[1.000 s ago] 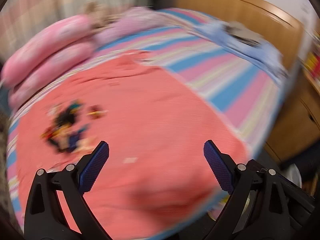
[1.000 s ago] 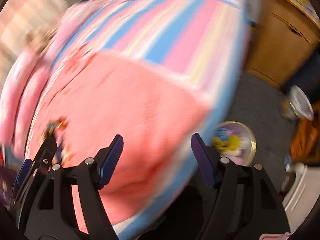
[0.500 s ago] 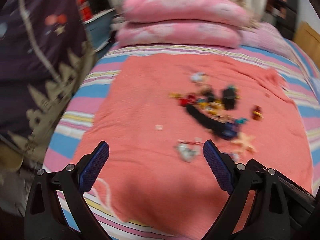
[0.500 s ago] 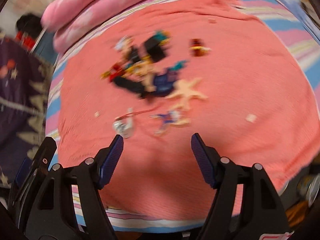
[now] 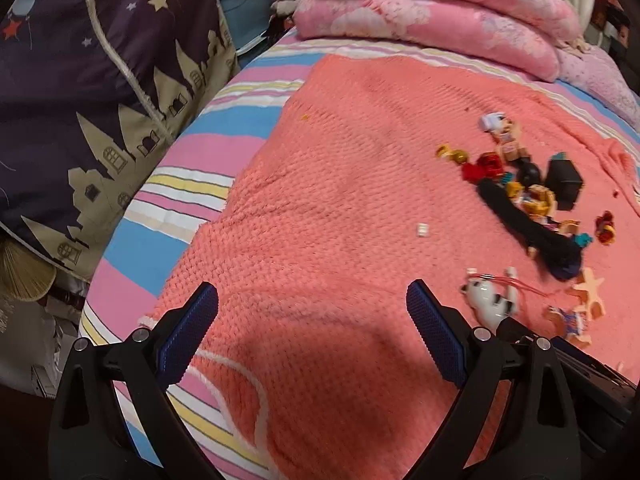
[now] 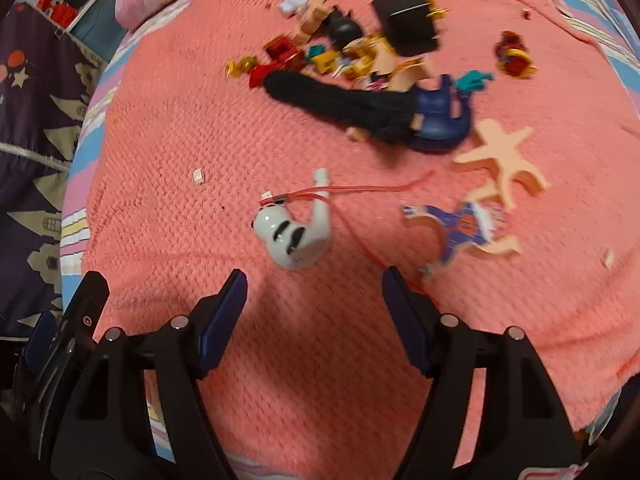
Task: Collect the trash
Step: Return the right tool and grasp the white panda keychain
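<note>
A coral knit blanket (image 5: 340, 200) is covering the striped bed (image 5: 224, 136), pink pillows (image 5: 432, 16) stacking up behind. The litter pile (image 6: 372, 64) is lying mid-blanket, well ahead. The right gripper (image 6: 314, 304) is hovering, jaws apart, the white earbud (image 6: 294, 236) lying just ahead of the gap. The left gripper (image 5: 312, 330) is gaping over bare blanket.
</note>
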`<act>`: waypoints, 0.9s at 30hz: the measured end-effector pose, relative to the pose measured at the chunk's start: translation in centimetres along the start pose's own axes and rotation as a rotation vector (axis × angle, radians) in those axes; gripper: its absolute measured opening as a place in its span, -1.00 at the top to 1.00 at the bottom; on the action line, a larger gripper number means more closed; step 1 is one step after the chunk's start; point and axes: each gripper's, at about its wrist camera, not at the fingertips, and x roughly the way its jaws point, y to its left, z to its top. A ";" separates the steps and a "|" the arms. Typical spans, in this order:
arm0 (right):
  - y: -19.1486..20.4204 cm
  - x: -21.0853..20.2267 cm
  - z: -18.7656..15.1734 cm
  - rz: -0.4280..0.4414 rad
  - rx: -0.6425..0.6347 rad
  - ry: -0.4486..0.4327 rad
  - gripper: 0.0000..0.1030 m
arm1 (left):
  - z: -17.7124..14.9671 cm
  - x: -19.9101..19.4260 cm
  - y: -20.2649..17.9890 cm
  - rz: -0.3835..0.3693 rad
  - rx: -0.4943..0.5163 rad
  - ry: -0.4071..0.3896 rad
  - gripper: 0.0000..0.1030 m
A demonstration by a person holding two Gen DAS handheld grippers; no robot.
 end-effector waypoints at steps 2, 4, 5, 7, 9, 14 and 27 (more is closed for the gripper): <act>0.4 1.0 0.3 -0.014 -0.013 0.012 -0.30 | 0.0 1.0 0.1 -0.001 -0.006 0.016 -0.79; 0.6 1.9 0.6 -0.032 -0.023 0.027 -0.30 | -0.1 2.1 0.0 0.000 -0.006 0.038 -0.79; 0.6 2.2 0.7 -0.036 -0.024 0.030 -0.30 | -0.1 2.4 0.0 -0.003 -0.008 0.044 -0.79; 0.4 2.9 1.0 -0.041 -0.023 0.041 -0.30 | -0.1 3.1 -0.3 -0.008 -0.012 0.059 -0.79; 0.2 3.3 1.2 -0.037 -0.018 0.049 -0.31 | 0.0 3.7 -0.5 -0.014 -0.020 0.067 -0.79; 0.2 4.2 2.1 -0.046 -0.022 0.063 -0.32 | 0.3 4.9 -0.7 -0.023 -0.035 0.088 -0.79; 3.7 5.4 3.0 -0.130 -0.136 0.041 0.01 | 0.4 6.0 -0.2 -0.040 -0.041 0.127 -0.79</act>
